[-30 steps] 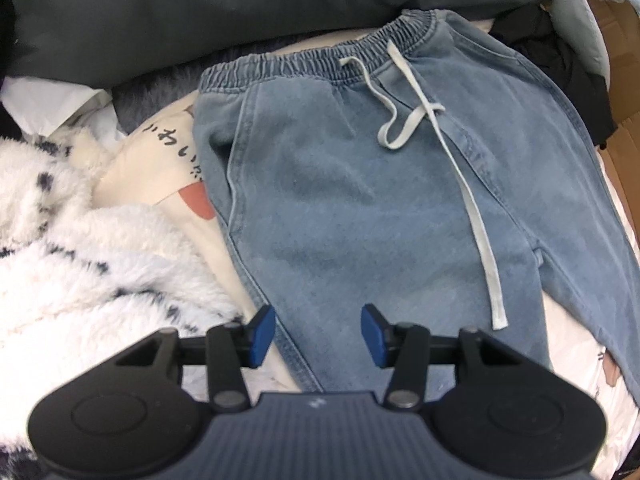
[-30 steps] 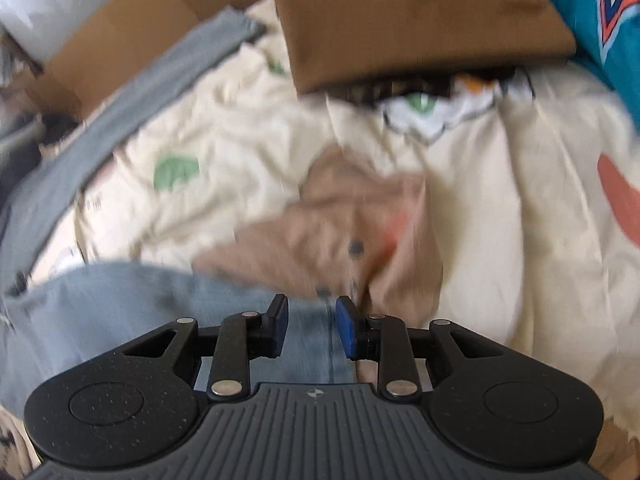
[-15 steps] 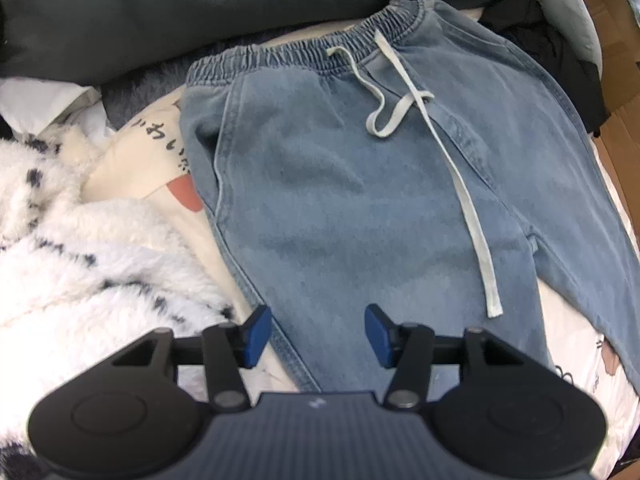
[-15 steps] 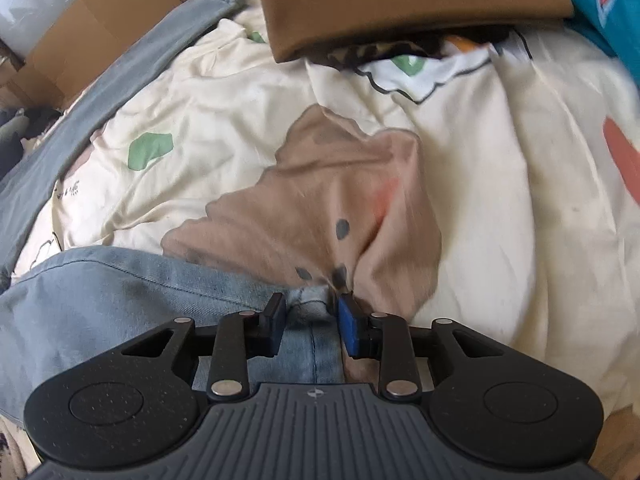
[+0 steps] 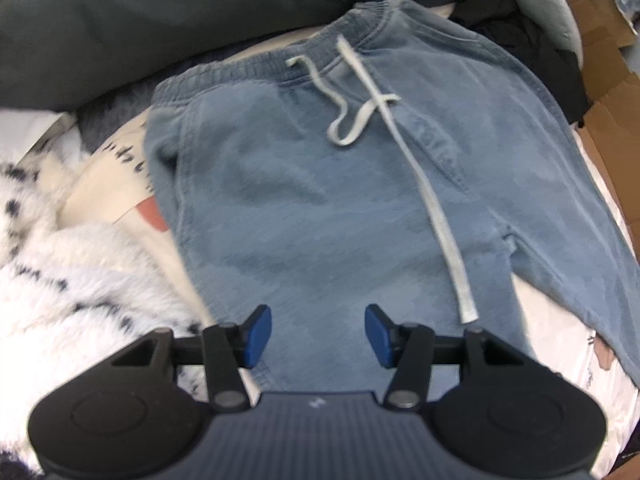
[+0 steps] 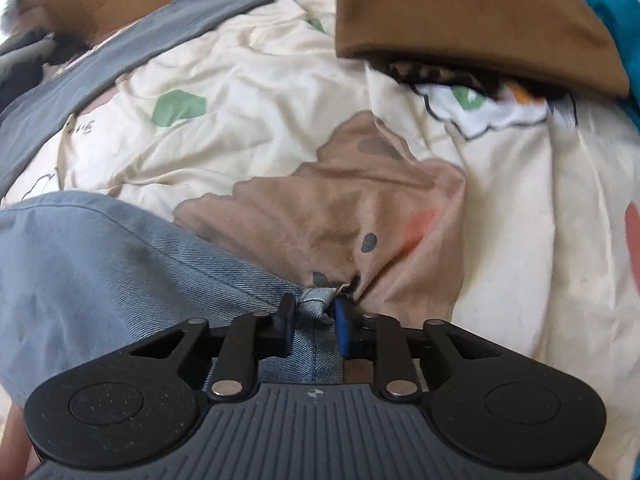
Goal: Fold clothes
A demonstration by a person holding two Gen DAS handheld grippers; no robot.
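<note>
Light blue jeans [image 5: 320, 200] with an elastic waistband [image 5: 280, 64] and a white drawstring [image 5: 436, 216] lie flat on the bed, waist at the far side. My left gripper [image 5: 318, 334] hovers open over the near part of the left leg, nothing between its blue pads. In the right wrist view a jeans leg [image 6: 100, 272] runs in from the left. Its hem corner [image 6: 316, 304] is bunched between the pads of my right gripper [image 6: 316, 320], whose jaws are closing and pinch the denim.
A cream printed sheet [image 6: 240, 80] covers the bed. A fluffy white spotted blanket [image 5: 60, 280] lies left of the jeans, a dark grey pillow [image 5: 160, 8] behind them. A brown folded cloth [image 6: 460, 12], a grey cloth [image 6: 120, 40] and cardboard [image 5: 600, 60] border the area.
My left gripper has slid right, from the jeans' left edge to over the leg. My right gripper's jaws have narrowed onto the hem corner, and that wrist has rolled a little.
</note>
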